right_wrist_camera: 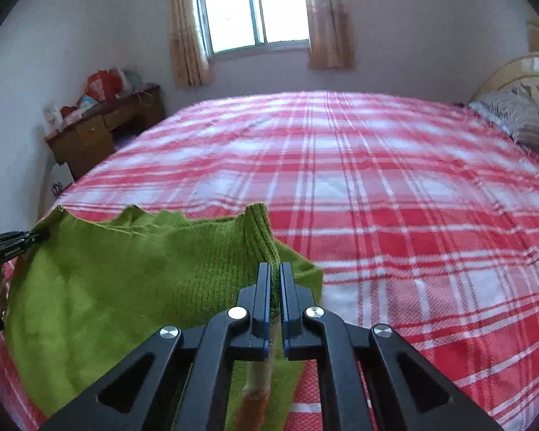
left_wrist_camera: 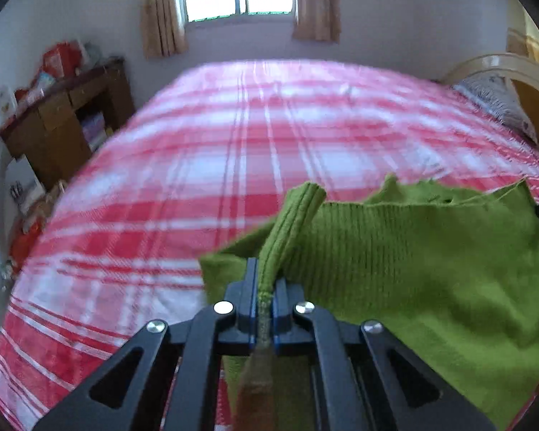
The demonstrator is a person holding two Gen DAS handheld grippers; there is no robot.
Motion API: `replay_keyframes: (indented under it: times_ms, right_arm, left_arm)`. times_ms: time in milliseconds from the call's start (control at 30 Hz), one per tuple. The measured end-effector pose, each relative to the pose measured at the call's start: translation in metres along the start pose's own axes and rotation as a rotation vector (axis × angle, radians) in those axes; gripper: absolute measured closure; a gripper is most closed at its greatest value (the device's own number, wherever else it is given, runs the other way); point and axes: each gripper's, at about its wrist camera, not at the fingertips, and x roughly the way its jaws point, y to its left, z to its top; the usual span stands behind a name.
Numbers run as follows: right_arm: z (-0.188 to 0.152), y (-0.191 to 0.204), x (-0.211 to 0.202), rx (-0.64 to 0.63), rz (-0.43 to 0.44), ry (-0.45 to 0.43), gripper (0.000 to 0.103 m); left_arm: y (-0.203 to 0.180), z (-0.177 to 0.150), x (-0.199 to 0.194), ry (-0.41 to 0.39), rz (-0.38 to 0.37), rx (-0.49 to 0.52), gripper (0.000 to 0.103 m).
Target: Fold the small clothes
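A small green knit garment (left_wrist_camera: 431, 251) hangs stretched between my two grippers above the bed. My left gripper (left_wrist_camera: 266, 276) is shut on a ribbed edge at the garment's left end. My right gripper (right_wrist_camera: 275, 273) is shut on the ribbed edge at its right end, and the garment (right_wrist_camera: 125, 276) spreads away to the left in the right wrist view. The left gripper's tip (right_wrist_camera: 21, 242) shows at the far left of the right wrist view, at the garment's other corner. The garment's lower part hangs below the jaws, out of sight.
A bed with a red and white plaid cover (left_wrist_camera: 233, 151) (right_wrist_camera: 395, 186) fills both views. A wooden desk with clutter (left_wrist_camera: 64, 107) (right_wrist_camera: 100, 125) stands left by the wall. A pillow and headboard (right_wrist_camera: 514, 115) are at the right. A curtained window (right_wrist_camera: 255, 10) is behind.
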Motion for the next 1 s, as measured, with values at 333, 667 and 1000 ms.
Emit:
replay_keyframes:
  times_ms: [333, 667, 1000]
  right_arm:
    - [-0.008, -0.005, -0.009, 0.017, -0.060, 0.041, 0.036]
    - [-0.044, 0.056, -0.045, -0.140, 0.147, 0.099, 0.036]
    - [-0.078, 0.040, -0.048, -0.081, 0.117, 0.149, 0.036]
  left_arm:
    - [0.053, -0.014, -0.005, 0.048, 0.108, -0.252, 0.011]
    - [0.043, -0.048, -0.051, -0.032, 0.073, -0.287, 0.013]
    - [0.026, -0.093, -0.048, 0.033, 0.110, -0.185, 0.010]
